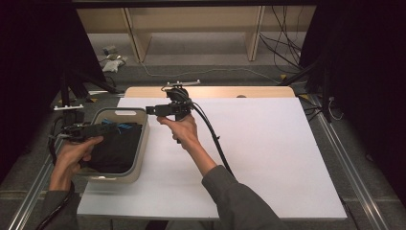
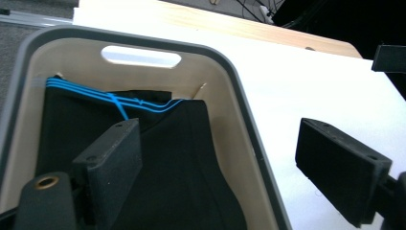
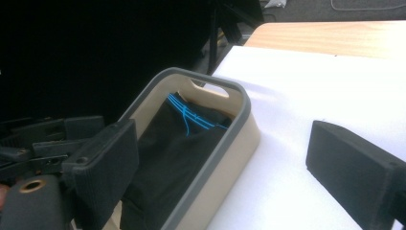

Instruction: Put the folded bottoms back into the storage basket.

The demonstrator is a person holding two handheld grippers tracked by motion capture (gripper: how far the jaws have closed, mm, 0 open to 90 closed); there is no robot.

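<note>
A beige bin with a grey rim [image 1: 143, 139] stands at the left of the white table top [image 1: 258, 153]. A folded black cloth with thin blue stripes [image 1: 117, 148] lies inside it. My left gripper [image 1: 107, 128] hovers over the bin's left side, held by the left hand. Its jaws are open and empty, one above the cloth [image 2: 182, 167] and one out past the bin rim [image 2: 239, 86]. My right gripper [image 1: 152, 110] sits by the bin's far right corner, pointing left, open and empty. Its view looks down on the bin [image 3: 239, 110] and the cloth [image 3: 167, 153].
A wooden table edge [image 1: 210, 91] shows beyond the white sheet. Black cable [image 1: 215, 139] trails from the right gripper across the table. Dark frame posts [image 1: 64, 91] stand left of the bin. Wooden shelving [image 1: 191, 28] and loose cables [image 1: 282, 48] lie on the floor behind.
</note>
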